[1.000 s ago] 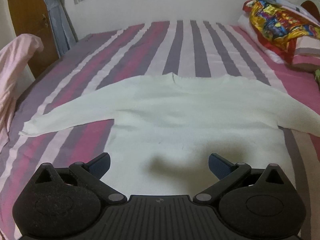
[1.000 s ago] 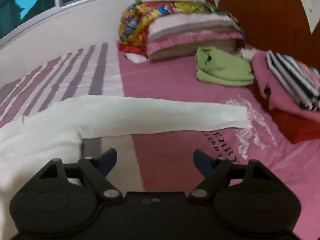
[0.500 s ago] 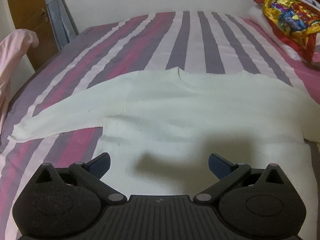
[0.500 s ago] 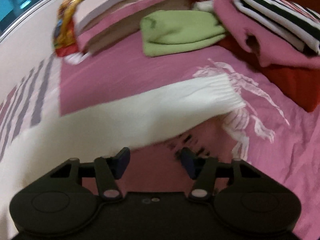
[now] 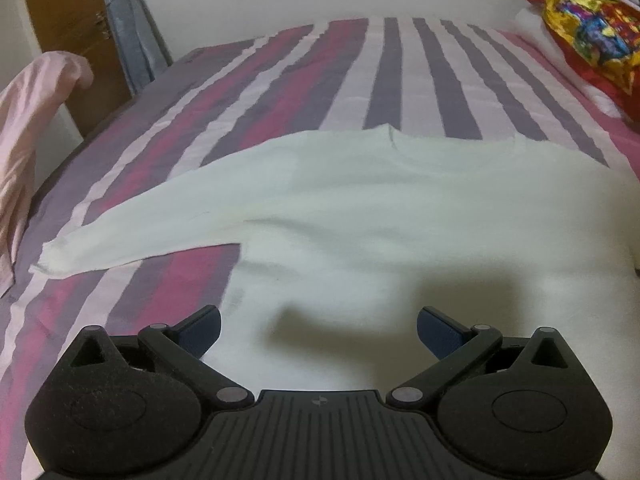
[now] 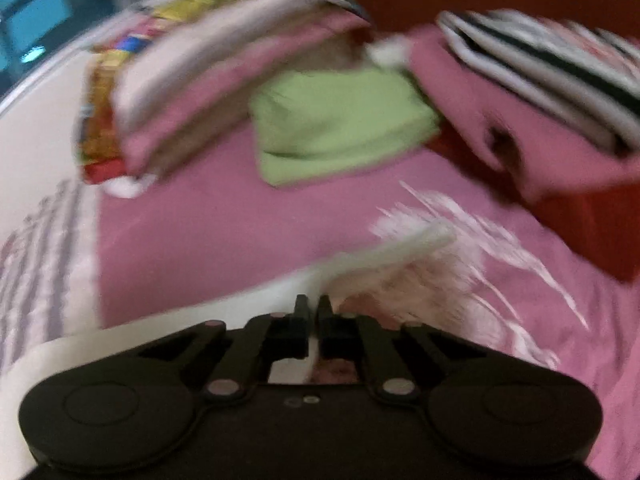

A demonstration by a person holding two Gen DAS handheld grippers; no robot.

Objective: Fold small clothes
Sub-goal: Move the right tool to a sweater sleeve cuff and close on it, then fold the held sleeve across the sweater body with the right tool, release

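A white sweater (image 5: 360,216) is spread flat on the striped bed (image 5: 384,72), neckline toward the far wall. The left gripper (image 5: 318,332) is held wide open just above the sweater's lower body, gripping nothing; one sleeve is stretched out to the gripper's left. In the blurred right wrist view, the right gripper (image 6: 314,308) is closed on the sweater's other sleeve (image 6: 384,256), near its cuff, over the pink sheet (image 6: 224,232). A folded green garment (image 6: 340,124) lies beyond the sleeve.
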